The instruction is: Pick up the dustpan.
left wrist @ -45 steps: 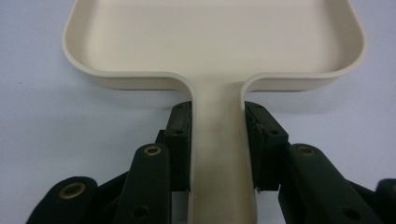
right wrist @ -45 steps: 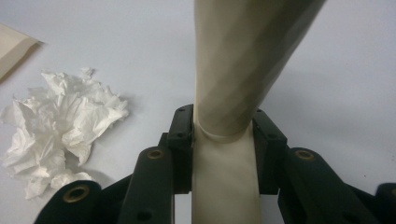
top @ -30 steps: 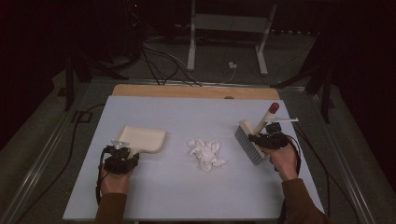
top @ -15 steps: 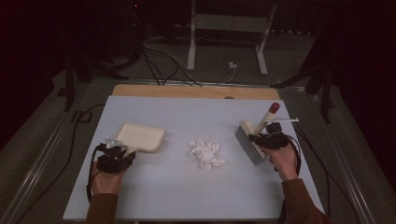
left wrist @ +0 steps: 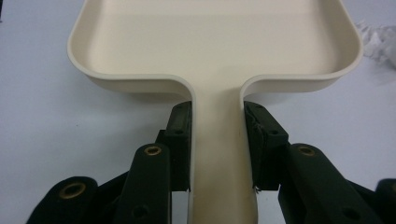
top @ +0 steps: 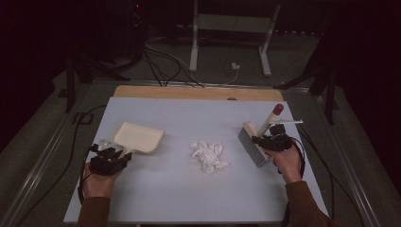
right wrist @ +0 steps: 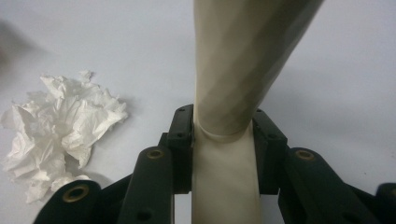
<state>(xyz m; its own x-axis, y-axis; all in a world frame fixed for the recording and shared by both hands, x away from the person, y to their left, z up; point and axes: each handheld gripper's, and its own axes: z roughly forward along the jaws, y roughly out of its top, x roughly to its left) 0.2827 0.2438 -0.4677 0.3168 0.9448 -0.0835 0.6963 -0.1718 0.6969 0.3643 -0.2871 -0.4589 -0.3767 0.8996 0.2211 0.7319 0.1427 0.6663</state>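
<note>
Left gripper [left wrist: 217, 140] is clamped on the handle of the cream dustpan [top: 137, 137], which sits at the table's [top: 156, 198] left side. Right gripper [right wrist: 224, 140] grips the brush [top: 257, 139] handle on the right, with the crumpled paper [top: 208, 155] lying between them.

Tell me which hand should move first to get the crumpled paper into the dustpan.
Right, probably. The right claw is shut on the brush, whose bristles face the crumpled paper. The left claw grips the dustpan handle, its mouth angled away from the paper.

Dim surroundings (tabletop evenly lit)
</note>
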